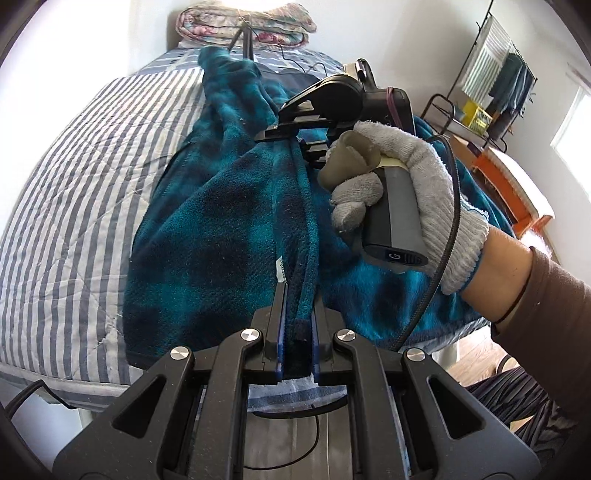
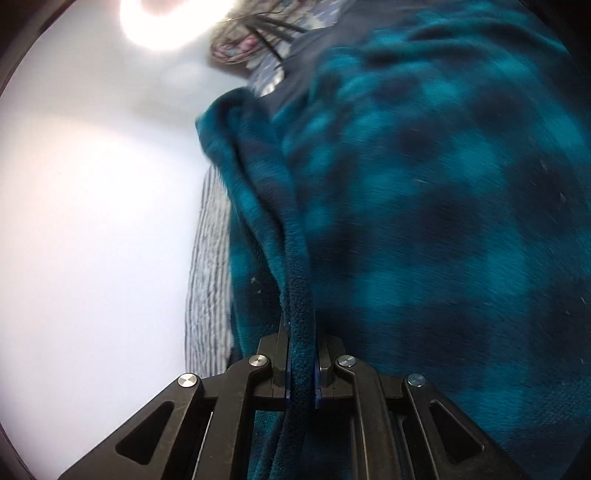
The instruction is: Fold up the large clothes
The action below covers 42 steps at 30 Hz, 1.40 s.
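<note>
A large teal and dark-blue plaid fleece garment lies lengthwise down the striped bed. My left gripper is shut on a doubled hem of it near the bed's front edge. Farther along the same raised edge, my right gripper pinches the fleece, held by a hand in a white knit glove. In the right wrist view the right gripper is shut on a thick rolled hem of the fleece, which fills the picture; the view is blurred.
A folded floral quilt and a tripod's legs stand at the bed's head. A metal rack with hanging clothes and an orange box are on the right. A cable trails from the right gripper. Wood floor shows at lower right.
</note>
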Tool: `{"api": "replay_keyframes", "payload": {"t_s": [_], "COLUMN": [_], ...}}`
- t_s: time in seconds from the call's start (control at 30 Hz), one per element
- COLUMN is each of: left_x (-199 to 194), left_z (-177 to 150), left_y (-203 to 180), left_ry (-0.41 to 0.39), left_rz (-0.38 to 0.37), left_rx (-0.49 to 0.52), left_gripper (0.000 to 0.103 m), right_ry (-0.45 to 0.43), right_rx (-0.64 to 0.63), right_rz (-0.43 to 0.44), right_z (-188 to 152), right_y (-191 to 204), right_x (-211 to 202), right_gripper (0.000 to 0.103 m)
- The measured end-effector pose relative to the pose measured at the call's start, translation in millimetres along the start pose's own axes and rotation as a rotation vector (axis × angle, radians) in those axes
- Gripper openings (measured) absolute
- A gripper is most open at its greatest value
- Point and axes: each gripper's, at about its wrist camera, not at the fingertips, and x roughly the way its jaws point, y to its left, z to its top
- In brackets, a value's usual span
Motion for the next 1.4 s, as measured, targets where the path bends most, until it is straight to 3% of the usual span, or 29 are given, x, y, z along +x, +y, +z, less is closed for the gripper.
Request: {"api": "replay_keyframes", "payload": {"t_s": [0.2, 0.3, 0.37, 0.43, 0.5, 0.53, 0.63, 0.8, 0.83, 1.0, 1.17, 1.27, 1.33, 1.4], "left_x": [-1, -14, -28, -44, -59, -61, -60, -32, -25, 19, 76, 97, 106, 116], "left_z": [-2, -3, -3, -1, 3, 5, 16, 44, 51, 95, 139, 152, 156, 158], "left_y": [4, 13, 19, 29, 40, 47, 80, 131, 136, 144, 142, 143, 148, 154], "left_ry": [0.028, 0.026, 0.017, -0.014, -0.062, -0.080, -0.093, -0.057, -0.050, -0.012, 0.096, 0.128, 0.135, 0.143], "left_rz": [-0.056, -0.121, -0.164, -0.177, -0.163, -0.156, -0.110, -0.148, -0.147, -0.166, -0.185, -0.194, -0.219, -0.237], "left_rx": [0.019, -0.005, -0.024, -0.037, -0.068, -0.085, -0.182, -0.367, -0.374, -0.362, -0.283, -0.239, -0.254, -0.278], "left_gripper": [0.009, 0.021, 0.023, 0.031, 0.058, 0.059, 0.059, 0.059, 0.059, 0.059, 0.059, 0.059, 0.053, 0.025], "right_ry": [-0.007, 0.008, 0.032, 0.063, 0.064, 0.059, 0.040, -0.008, -0.021, -0.063, -0.047, -0.039, -0.027, -0.018], "right_rx": [-0.023, -0.090, -0.115, -0.139, -0.200, -0.234, -0.324, -0.429, -0.434, -0.414, -0.388, -0.371, -0.356, -0.341], "right_rz": [-0.015, -0.034, -0.053, -0.072, -0.100, -0.112, -0.139, -0.194, -0.199, -0.207, -0.181, -0.167, -0.145, -0.137], "right_z": [3, 2, -3, -3, 2, 6, 16, 49, 60, 106, 143, 148, 154, 160], "right_y": [6, 21, 31, 43, 59, 66, 89, 117, 122, 121, 96, 82, 76, 71], "right_x": [1, 2, 3, 2, -6, -13, -26, -34, -31, -16, 10, 18, 28, 39], "right_gripper": [0.006, 0.007, 0.013, 0.022, 0.031, 0.037, 0.048, 0.059, 0.064, 0.067, 0.071, 0.072, 0.072, 0.072]}}
